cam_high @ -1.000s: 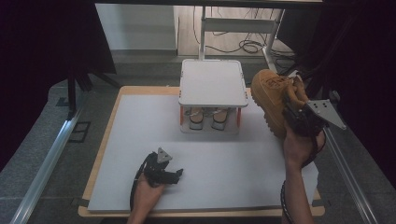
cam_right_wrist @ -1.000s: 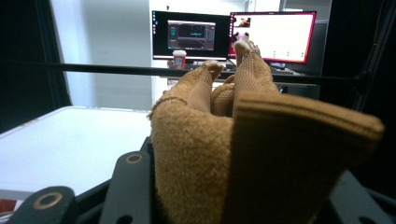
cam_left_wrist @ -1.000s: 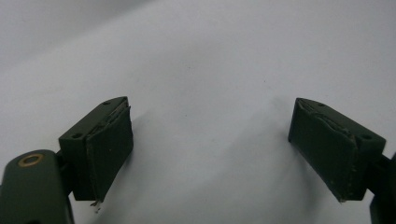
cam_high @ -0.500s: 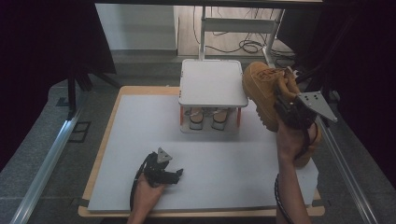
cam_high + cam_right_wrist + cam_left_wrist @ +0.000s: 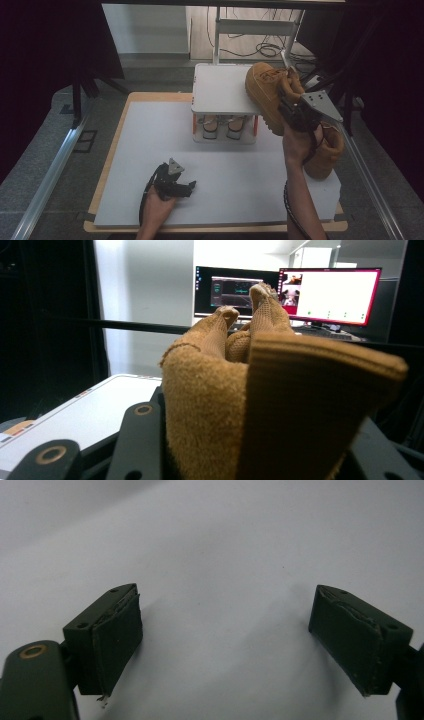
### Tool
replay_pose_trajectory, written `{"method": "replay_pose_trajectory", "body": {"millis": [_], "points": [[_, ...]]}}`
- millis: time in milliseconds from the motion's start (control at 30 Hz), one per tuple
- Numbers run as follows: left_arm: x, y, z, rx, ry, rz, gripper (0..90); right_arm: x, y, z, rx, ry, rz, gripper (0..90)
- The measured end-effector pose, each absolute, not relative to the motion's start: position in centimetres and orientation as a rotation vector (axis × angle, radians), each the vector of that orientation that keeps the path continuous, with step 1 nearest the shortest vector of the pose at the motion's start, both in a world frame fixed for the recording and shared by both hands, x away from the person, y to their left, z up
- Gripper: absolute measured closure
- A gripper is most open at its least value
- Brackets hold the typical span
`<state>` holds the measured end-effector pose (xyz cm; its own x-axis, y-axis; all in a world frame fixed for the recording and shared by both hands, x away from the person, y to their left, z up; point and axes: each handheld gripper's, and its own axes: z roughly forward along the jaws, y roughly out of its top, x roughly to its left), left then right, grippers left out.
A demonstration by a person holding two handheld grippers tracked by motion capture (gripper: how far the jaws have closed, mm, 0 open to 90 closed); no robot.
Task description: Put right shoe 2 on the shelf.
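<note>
While the high view shows the whole white table mat (image 5: 150,150), the right gripper view adds two lit computer monitors (image 5: 327,295) beyond the table. In that close view the tan suede ankle boot (image 5: 260,405) sits squeezed between the right gripper's black jaws, its collar bunched up between them. From above, the right gripper (image 5: 295,112) holds this boot (image 5: 267,95) lifted in the air, its toe over the right edge of the small white two-tier shelf (image 5: 220,90). A second tan suede boot (image 5: 327,152) stands on the mat just behind the raised right forearm, which climbs steeply from the bottom edge with the wrist bent toward the shelf. On the lower tier stands a pair of pale shoes (image 5: 222,127). The left gripper (image 5: 172,182) rests low on the mat near the front edge; the left gripper view shows its dark pads (image 5: 117,635) spread wide over bare white surface, nothing between them.
</note>
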<state>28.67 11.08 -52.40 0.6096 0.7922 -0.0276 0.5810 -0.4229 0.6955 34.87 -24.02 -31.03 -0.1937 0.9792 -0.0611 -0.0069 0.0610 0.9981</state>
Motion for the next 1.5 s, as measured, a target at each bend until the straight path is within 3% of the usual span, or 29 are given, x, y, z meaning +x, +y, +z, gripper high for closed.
{"method": "replay_pose_trajectory", "body": {"millis": [1500], "points": [[28.7, 11.1, -52.4, 2.158, 1.074, 0.402, 13.9, 40.8, -13.3, -32.1, 0.98, 1.491, 1.405, 54.9]]}}
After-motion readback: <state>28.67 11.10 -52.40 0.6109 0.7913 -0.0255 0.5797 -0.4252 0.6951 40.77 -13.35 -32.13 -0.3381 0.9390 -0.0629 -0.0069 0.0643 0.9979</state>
